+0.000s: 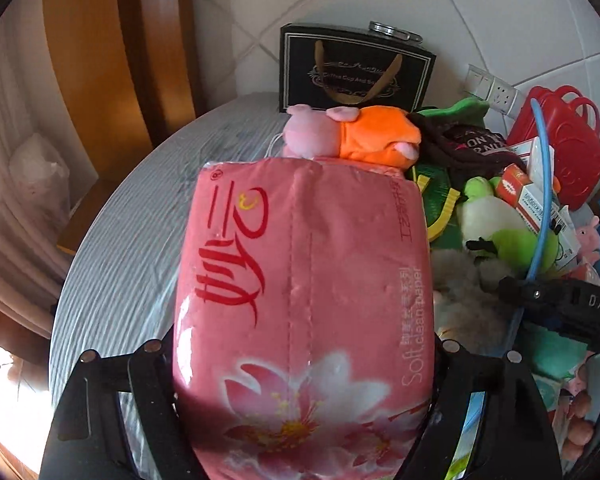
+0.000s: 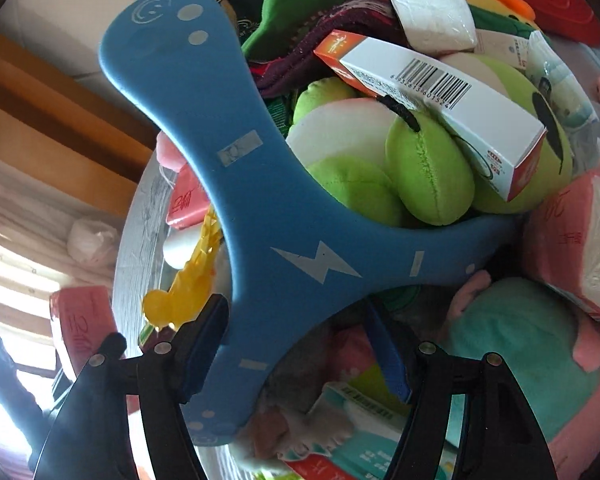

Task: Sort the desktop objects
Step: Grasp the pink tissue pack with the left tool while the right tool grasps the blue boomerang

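My left gripper is shut on a pink pack of soft tissue paper, held above the grey round table. My right gripper is shut on a blue three-armed foam boomerang and holds it over a heap of toys. Under it lie a green plush toy and a white and orange carton. The right gripper's black body shows at the right edge of the left wrist view.
A black gift bag stands at the table's back by the tiled wall. A pink and orange plush pig lies behind the tissue pack. A red plastic basket, dark socks and other tissue packs crowd the right side.
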Demonstrator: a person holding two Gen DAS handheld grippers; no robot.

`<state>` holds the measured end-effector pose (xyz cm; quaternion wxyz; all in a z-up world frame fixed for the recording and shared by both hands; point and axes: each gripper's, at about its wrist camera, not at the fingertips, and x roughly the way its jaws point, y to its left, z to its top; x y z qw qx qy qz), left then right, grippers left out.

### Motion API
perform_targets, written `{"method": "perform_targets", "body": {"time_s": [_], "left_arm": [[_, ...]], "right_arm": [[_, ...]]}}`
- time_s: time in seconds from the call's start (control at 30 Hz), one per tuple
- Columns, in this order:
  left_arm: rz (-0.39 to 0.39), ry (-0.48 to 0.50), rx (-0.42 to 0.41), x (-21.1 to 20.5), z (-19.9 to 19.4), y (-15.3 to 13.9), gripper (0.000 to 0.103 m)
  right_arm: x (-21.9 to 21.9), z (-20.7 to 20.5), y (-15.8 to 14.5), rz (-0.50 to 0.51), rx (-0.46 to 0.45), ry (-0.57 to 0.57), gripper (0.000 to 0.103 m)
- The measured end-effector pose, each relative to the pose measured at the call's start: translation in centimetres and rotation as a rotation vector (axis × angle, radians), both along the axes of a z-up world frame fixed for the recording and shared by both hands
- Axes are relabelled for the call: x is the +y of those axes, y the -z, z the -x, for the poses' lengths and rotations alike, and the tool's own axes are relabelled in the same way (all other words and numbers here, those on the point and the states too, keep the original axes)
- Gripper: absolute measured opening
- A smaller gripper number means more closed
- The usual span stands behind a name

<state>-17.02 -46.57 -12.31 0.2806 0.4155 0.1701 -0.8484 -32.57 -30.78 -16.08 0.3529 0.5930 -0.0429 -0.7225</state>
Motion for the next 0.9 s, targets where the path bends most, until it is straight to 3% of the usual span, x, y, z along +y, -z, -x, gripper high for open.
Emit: {"method": "perform_targets", "body": {"time_s": [0.13,0.33,0.57,0.8,0.9], "left_arm": [[0.027,0.066,-0.022,0.7,3.6,0.5,0.082],[0.029,0.113,-0.040,1.8,4.2,0.5,0.082],[0.035,0.115,-0.001,3.2,2.0,-1.6,0.082],[0.059,0.121,0.069,5.6,-1.4,-5.3,0.082],[0.078,0.140,0.111,7.3,-2.4,-7.3,0.082]], "right_arm": [[0.0,0.7,1.1,0.028,-0.037,0.039,0.073],[-0.4,0.2,0.2,0.033,0.018,0.011,0.065],[1.4,-2.7,-3.9,0.107,0.105,-0.013,0.048],[3.6,-6.5,-8.7,0.140,0.273,-0.025,0.039],[5.2,-8.0,-11.6,0.154,0.366,-0.019,0.029]]}}
